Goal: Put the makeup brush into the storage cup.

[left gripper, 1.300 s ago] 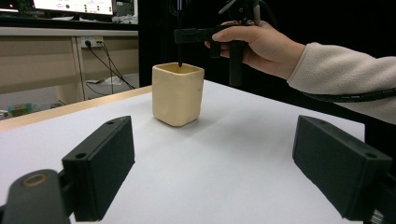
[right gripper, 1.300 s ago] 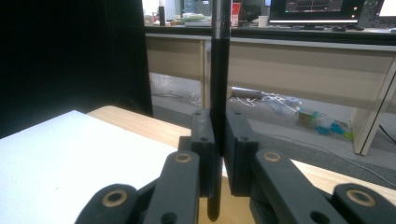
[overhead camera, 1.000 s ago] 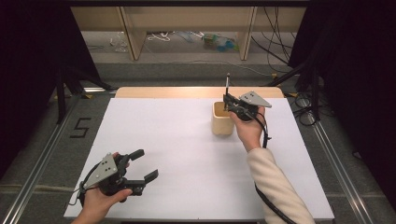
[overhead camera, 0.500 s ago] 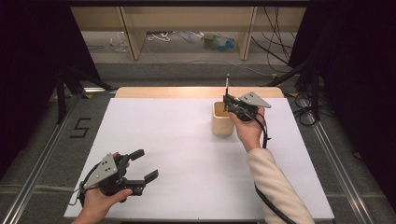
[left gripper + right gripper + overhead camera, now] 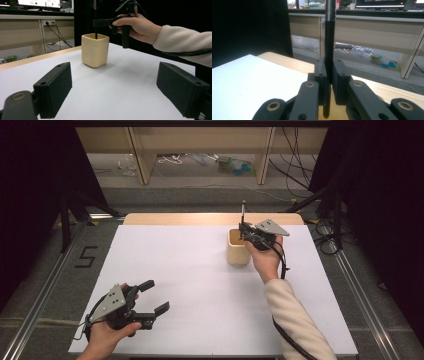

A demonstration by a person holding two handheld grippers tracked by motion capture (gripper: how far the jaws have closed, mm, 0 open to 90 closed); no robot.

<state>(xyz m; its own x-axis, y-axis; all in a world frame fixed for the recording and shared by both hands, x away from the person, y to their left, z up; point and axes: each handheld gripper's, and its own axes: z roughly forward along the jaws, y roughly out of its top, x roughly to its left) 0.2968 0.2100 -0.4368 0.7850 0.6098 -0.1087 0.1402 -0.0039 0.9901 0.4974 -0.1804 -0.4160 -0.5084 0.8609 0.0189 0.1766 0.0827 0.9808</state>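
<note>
Carefully, I keep my right gripper (image 5: pixel 246 231) clamped on the pen (image 5: pixel 329 50), lowering it upright into the cup (image 5: pixel 237 249); my left gripper (image 5: pixel 156 297) idles wide open, empty.

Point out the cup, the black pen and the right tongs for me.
cup (image 5: pixel 238 252), high view, front wall.
black pen (image 5: pixel 328 40), right gripper view, mid shaft.
right tongs (image 5: pixel 329 82), right gripper view, between the closed tips.

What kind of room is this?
Probably a lab or workshop for recording tasks: a white-topped table ringed by black curtains, loose cables on the floor, and computer monitors on a bench behind.
</note>
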